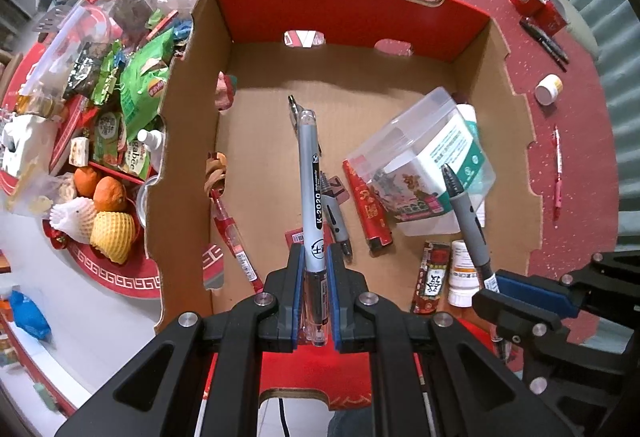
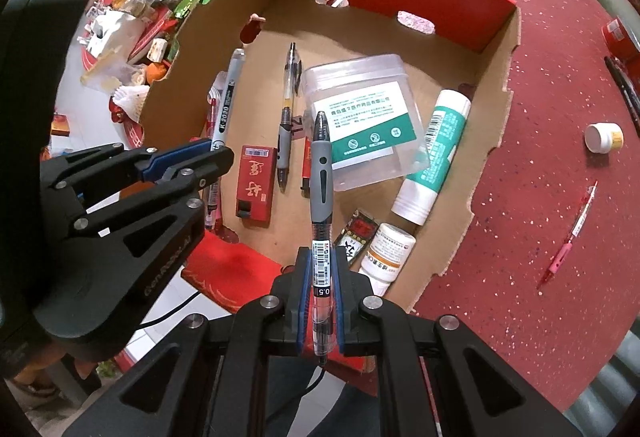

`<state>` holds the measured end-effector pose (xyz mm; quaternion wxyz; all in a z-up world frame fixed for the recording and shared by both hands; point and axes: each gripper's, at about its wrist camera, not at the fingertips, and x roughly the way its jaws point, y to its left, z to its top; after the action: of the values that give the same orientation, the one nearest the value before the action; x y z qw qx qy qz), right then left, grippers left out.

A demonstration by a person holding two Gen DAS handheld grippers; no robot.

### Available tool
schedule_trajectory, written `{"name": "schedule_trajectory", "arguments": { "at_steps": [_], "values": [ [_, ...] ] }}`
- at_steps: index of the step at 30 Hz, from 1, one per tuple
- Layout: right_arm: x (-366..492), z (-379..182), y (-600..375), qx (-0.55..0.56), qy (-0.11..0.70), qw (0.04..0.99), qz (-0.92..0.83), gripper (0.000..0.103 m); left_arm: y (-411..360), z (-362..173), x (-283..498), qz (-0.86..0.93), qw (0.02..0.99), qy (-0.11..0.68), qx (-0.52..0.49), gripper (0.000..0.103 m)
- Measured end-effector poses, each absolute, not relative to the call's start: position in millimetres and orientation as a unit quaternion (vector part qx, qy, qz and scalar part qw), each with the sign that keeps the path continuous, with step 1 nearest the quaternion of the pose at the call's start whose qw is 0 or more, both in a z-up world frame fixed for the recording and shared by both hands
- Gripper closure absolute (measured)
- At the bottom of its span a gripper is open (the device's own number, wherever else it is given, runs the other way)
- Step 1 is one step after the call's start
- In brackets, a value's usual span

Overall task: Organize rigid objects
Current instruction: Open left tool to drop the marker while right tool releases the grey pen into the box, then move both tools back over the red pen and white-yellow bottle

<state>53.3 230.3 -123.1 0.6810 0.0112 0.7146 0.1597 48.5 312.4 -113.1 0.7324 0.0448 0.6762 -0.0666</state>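
We see the left gripper point(image 1: 316, 277) clamping a silver marker point(image 1: 310, 173) and the right gripper point(image 2: 321, 277) clamping a grey-grip pen point(image 2: 321, 173), both pointing toward 12 o'clock above the cardboard box point(image 1: 256, 141).

Below my grippers is a table under a red speckled cloth point(image 2: 540, 49). A cardboard box point(image 2: 502, 85) sits on it straight ahead of me. To my right, outside the box, lie a pink pen point(image 2: 570, 237), a small white jar point(image 2: 603, 137) on its side, and farther off, black pens point(image 1: 545, 41).
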Motion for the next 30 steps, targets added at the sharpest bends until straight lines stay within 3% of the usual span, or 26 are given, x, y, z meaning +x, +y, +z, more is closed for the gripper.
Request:
{"name": "schedule_trajectory", "arguments": {
  "at_steps": [6, 7, 8, 9, 10, 11, 13, 22, 30],
  "values": [
    [52, -131, 235, -0.003, 0.716, 0.679, 0.159, 0.092, 311, -124, 51, -0.062, 0.725, 0.684, 0.052, 0.088],
    [52, -131, 236, -0.004, 0.715, 0.68, 0.162, 0.092, 310, -125, 51, -0.061, 0.724, 0.685, 0.055, 0.077],
    [52, -131, 236, -0.002, 0.716, 0.679, 0.164, 0.092, 309, -125, 51, -0.06, 0.724, 0.685, 0.056, 0.057],
    [52, -131, 235, -0.001, 0.717, 0.678, 0.163, 0.091, 308, -125, 52, -0.059, 0.727, 0.682, 0.056, 0.046],
    [51, -131, 234, 0.0, 0.717, 0.678, 0.161, 0.077, 308, -124, 51, -0.057, 0.731, 0.677, 0.056, 0.033],
    [51, -129, 233, -0.001, 0.716, 0.681, 0.156, 0.046, 309, -121, 51, -0.054, 0.739, 0.669, 0.054, 0.028],
    [52, -122, 228, -0.005, 0.705, 0.695, 0.146, 0.022, 310, -117, 52, -0.053, 0.745, 0.663, 0.043, 0.024],
    [41, -91, 172, 0.039, 0.675, 0.731, 0.096, 0.022, 292, -100, 56, -0.063, 0.751, 0.658, 0.016, 0.022],
    [8, -131, 64, 0.155, 0.71, 0.687, -0.029, 0.022, 210, -85, 39, -0.158, 0.74, 0.652, 0.057, 0.022]
  ]
}}
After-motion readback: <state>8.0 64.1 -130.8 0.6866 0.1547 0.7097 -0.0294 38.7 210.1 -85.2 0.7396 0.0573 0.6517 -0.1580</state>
